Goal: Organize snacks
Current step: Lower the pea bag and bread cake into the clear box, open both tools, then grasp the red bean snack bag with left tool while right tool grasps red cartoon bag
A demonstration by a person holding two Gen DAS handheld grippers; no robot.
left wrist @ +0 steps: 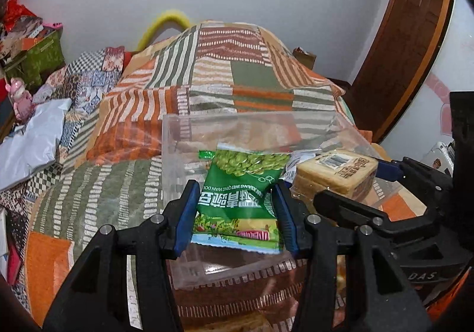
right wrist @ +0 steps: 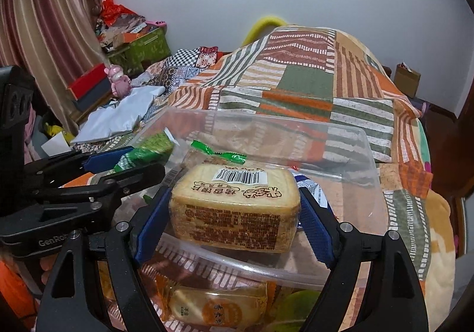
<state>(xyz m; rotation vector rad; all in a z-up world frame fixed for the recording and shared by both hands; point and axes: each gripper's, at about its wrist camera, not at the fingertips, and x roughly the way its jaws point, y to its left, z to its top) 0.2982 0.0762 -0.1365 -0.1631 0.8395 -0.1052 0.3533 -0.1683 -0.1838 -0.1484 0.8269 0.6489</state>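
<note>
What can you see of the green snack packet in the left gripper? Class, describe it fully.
The green snack packet is a flat, glossy plastic pouch printed with green peas, white characters and a yellow and red band near its bottom edge. It sits upside down to the camera, between the blue pads of the left gripper, which press on its two sides. It hangs over the open clear plastic box on the patchwork blanket, beside the wrapped toast pack.

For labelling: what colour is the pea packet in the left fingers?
Green pea packet, yellow-green peas printed on top; left wrist view shows it best.
</note>
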